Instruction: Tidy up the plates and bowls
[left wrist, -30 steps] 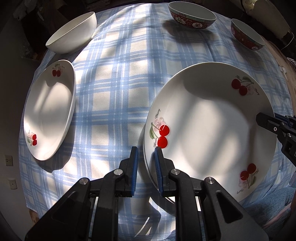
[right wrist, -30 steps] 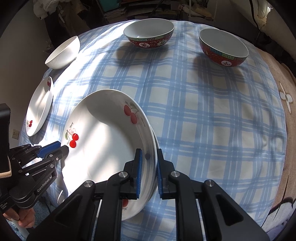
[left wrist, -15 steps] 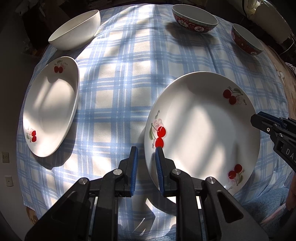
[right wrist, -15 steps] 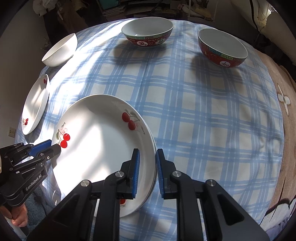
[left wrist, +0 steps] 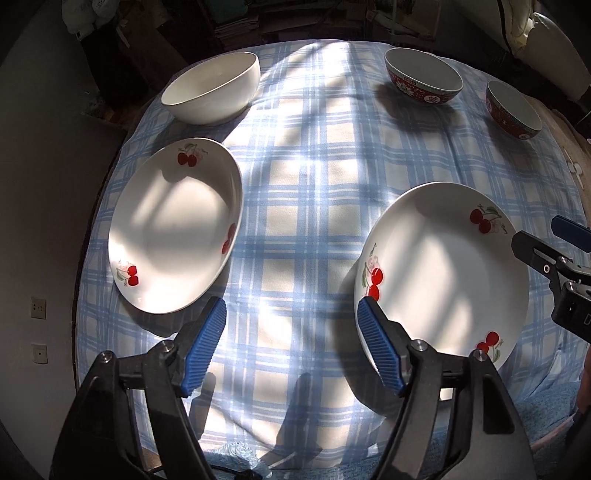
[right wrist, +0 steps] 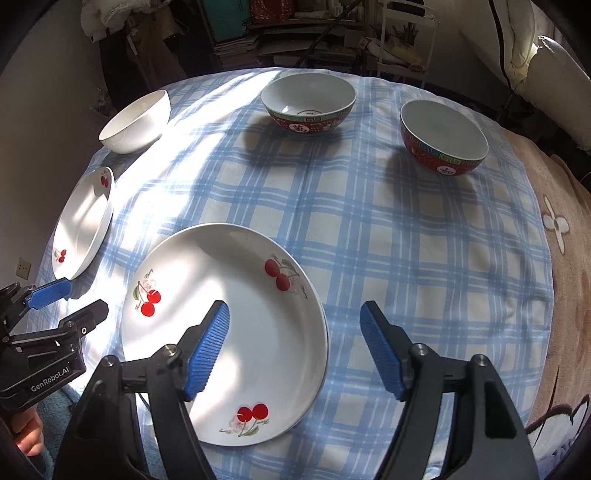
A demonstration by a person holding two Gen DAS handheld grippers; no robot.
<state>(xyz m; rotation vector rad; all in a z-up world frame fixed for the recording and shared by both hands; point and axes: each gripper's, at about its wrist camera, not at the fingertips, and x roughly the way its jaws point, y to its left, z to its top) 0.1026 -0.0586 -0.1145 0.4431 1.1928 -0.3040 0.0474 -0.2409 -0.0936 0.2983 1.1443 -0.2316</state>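
A white cherry plate (left wrist: 443,273) (right wrist: 229,328) lies flat on the blue checked cloth near the front edge. My left gripper (left wrist: 291,347) is open and empty, just left of that plate. My right gripper (right wrist: 295,343) is open and empty, straddling the plate's right rim from above. A second cherry plate (left wrist: 173,232) (right wrist: 83,221) lies at the left. A white bowl (left wrist: 210,88) (right wrist: 135,122) stands at the far left. Two red patterned bowls (right wrist: 308,101) (right wrist: 443,136) stand at the back.
The round table's cloth (right wrist: 406,240) drops off at the front and left edges. A patterned blanket (right wrist: 561,229) lies at the right. Shelves and clutter (right wrist: 295,33) stand behind the table. The left gripper (right wrist: 66,306) shows in the right wrist view.
Both grippers opened and let go of the cherry plate, which now rests on the cloth. Both drew back and up from it.
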